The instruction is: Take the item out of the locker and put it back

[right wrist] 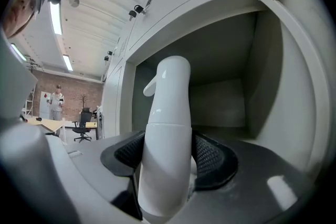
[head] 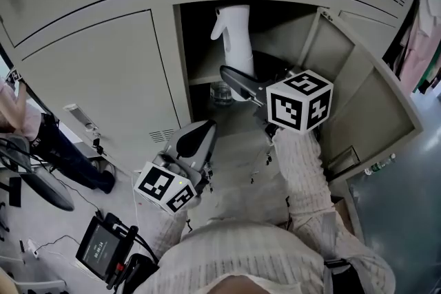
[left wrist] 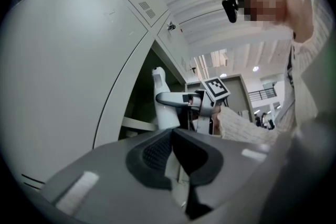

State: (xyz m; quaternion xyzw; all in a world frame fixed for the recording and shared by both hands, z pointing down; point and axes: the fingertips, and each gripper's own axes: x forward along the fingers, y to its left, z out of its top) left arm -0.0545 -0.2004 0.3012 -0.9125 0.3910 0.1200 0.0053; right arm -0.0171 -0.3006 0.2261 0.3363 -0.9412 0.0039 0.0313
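A tall white spray bottle (head: 234, 31) stands upright in the mouth of the open locker compartment (head: 289, 27), just above its shelf (head: 200, 79). My right gripper (head: 241, 82) is shut on the bottle's lower body. In the right gripper view both dark pads (right wrist: 212, 157) press the bottle (right wrist: 168, 134) from either side. My left gripper (head: 196, 141) hangs lower and to the left, in front of the locker, shut with nothing in it. In the left gripper view its jaws (left wrist: 172, 152) meet, with the bottle (left wrist: 164, 107) and the right gripper (left wrist: 202, 99) beyond them.
The locker door (head: 365, 100) swings open to the right. A clear glass-like object (head: 222, 93) sits under the shelf. Closed locker doors (head: 103, 79) surround the opening. A small screen device (head: 103, 248) and cables lie on the floor at the left; clothes (head: 420, 31) hang at the far right.
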